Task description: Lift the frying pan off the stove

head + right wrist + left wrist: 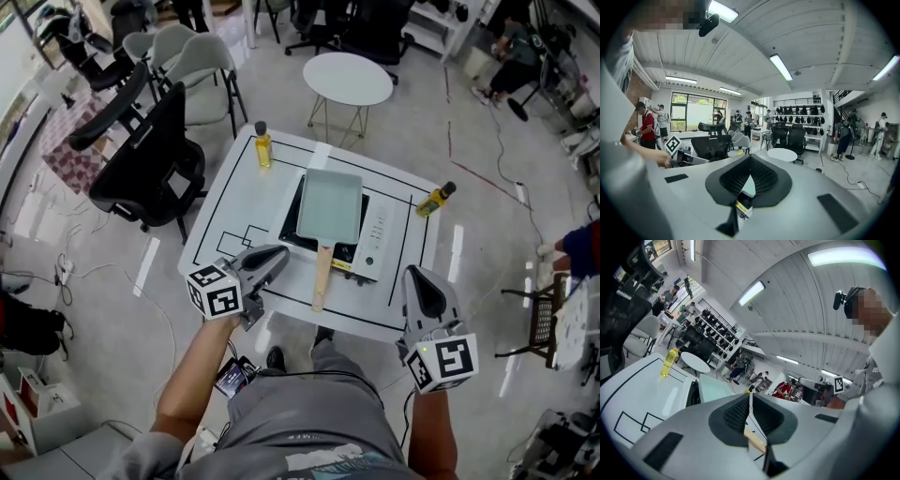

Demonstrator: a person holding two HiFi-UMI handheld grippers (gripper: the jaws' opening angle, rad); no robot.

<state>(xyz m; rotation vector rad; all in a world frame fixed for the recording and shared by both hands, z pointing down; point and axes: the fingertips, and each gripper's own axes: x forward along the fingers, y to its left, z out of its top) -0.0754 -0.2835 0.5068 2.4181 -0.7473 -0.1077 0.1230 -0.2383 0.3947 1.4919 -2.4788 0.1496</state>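
Observation:
A pale green rectangular frying pan [328, 206] sits on a portable stove [377, 240] in the middle of the white table [234, 202]. Its wooden handle [322, 277] points toward me. My left gripper [274, 255] hovers just left of the handle, shut and empty. In the left gripper view the closed gripper [750, 397] faces the pan [710, 387], and the handle [754, 441] shows under the jaws. My right gripper [419, 275] is at the table's front right corner, away from the pan, shut with nothing held. Through the right gripper [750, 157] a strip of the pan [747, 186] shows.
One yellow oil bottle [262, 143] stands at the table's back left, another [435, 199] lies tilted at the right edge. A black office chair [150, 159] stands close to the table's left side. A round white table [348, 79] is behind. People work in the background.

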